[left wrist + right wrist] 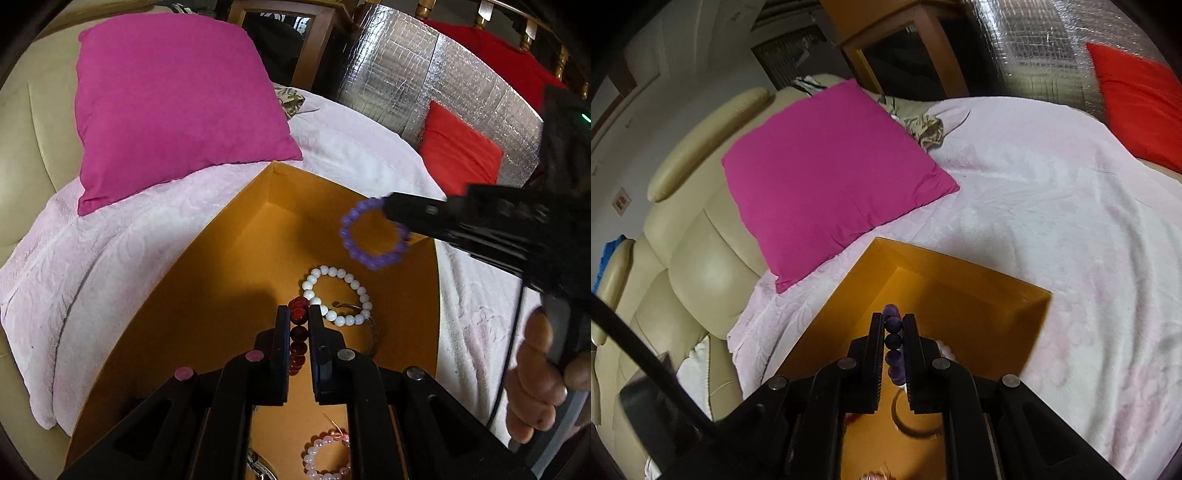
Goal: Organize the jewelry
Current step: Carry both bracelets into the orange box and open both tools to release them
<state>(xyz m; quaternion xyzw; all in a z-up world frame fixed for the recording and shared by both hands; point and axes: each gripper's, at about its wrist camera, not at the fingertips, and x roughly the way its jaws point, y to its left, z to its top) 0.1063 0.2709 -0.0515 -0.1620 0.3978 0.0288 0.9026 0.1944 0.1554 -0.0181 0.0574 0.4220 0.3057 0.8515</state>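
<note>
In the left wrist view we see the left gripper [299,314] with its jaws clamped narrow on a red bracelet [298,334], dark red beads strung between the fingers, held over the open box [207,295]. On the box floor just beyond lies a white bracelet [338,295], loop flat, with a thin metal bangle [369,325] partly under it. Nearer the camera, low in the view, a pink bracelet [327,458] lies on the box floor. From the right comes the right gripper [391,210], blurred, carrying a purple bracelet [373,236] that hangs above the far part of the box. A hand [535,380] grips its handle. The box sits on a pale blanket [129,236], with a magenta cushion [177,103] behind and a red cushion [458,147] far right.

In the right wrist view we see the right gripper [894,321] with jaws closed narrow on the purple bracelet [894,343], beads stacked between the fingers. Below it is the box [960,295] on the blanket [1052,206]; the bangle [916,424] shows on its floor. The magenta cushion [827,177] leans against a cream sofa [690,258].
</note>
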